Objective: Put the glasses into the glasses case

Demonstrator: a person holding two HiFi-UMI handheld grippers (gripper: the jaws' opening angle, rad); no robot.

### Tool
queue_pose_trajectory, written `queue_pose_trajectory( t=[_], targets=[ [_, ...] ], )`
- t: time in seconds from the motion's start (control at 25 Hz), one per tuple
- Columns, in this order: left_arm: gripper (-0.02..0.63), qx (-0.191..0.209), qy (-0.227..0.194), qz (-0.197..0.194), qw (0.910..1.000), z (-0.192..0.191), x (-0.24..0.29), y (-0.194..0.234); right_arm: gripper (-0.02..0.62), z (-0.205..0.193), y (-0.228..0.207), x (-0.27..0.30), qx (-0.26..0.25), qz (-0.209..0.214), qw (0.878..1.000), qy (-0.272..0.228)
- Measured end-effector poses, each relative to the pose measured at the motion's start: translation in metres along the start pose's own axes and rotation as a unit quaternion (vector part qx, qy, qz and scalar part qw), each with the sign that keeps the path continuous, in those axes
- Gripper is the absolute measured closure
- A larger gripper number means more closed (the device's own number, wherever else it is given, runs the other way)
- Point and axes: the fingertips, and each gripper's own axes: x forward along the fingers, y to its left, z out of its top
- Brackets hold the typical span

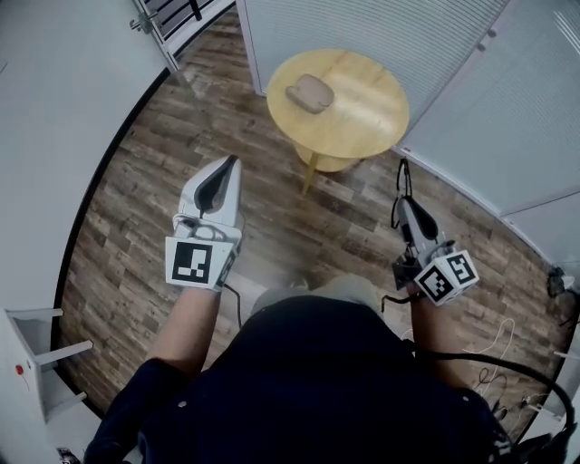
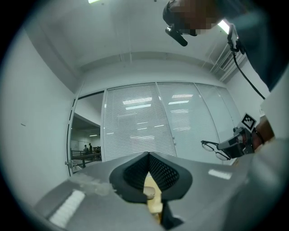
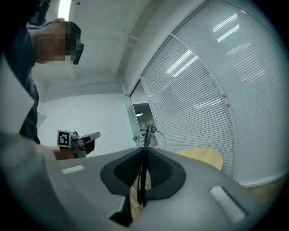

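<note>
A taupe glasses case (image 1: 310,92) lies shut on a small round wooden table (image 1: 381,127) ahead of me. My right gripper (image 1: 404,207) is held level over the floor, right of the table, shut on black-framed glasses (image 1: 401,181). One temple arm (image 3: 144,171) is pinched between the pads, and the frame stands up past the fingertips. The table top (image 3: 205,158) shows beyond it. My left gripper (image 1: 234,163) hovers left of the table with its pads together and nothing in them. The left gripper view shows the glasses (image 2: 212,148) in the right gripper (image 2: 222,146).
Wood-plank floor (image 1: 163,181) surrounds the table. White partition walls with blinds (image 1: 507,100) curve behind it and to the right. Cables (image 1: 494,353) lie on the floor at right. A white shelf unit (image 1: 36,362) stands at lower left, and a railing (image 1: 172,18) at the top.
</note>
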Motion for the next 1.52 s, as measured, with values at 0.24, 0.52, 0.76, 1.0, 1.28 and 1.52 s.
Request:
queue_pose_trajectory(
  t=[0.24, 0.52, 0.76, 1.0, 1.28, 1.52],
  targets=[
    [0.605, -0.016, -0.001, -0.010, 0.9998, -0.019, 0.022, 0.022, 0.568, 0.000, 0.000, 0.031, -0.014, -0.004, 1.000, 0.018],
    [0.604, -0.032, 0.022, 0.011, 0.9992, -0.044, 0.061, 0.051, 0.568, 0.007, -0.025, 0.091, -0.021, 0.020, 0.999, 0.044],
    [0.604, -0.027, 0.036, 0.039, 0.9982, -0.057, 0.089, 0.077, 0.568, 0.007, -0.053, 0.154, -0.010, 0.044, 0.998, 0.049],
    [0.604, -0.016, 0.044, 0.061, 0.9970, -0.062, 0.141, 0.107, 0.568, 0.023, -0.081, 0.224, -0.043, 0.088, 0.994, 0.051],
    [0.604, 0.002, 0.057, 0.065, 0.9962, -0.059, 0.242, 0.127, 0.568, 0.043, -0.141, 0.306, -0.023, 0.122, 0.990, 0.060],
    [0.604, 0.005, 0.074, 0.080, 0.9940, -0.061, 0.305, 0.141, 0.568, 0.042, -0.179, 0.356, -0.006, 0.149, 0.985, 0.083]
  ],
)
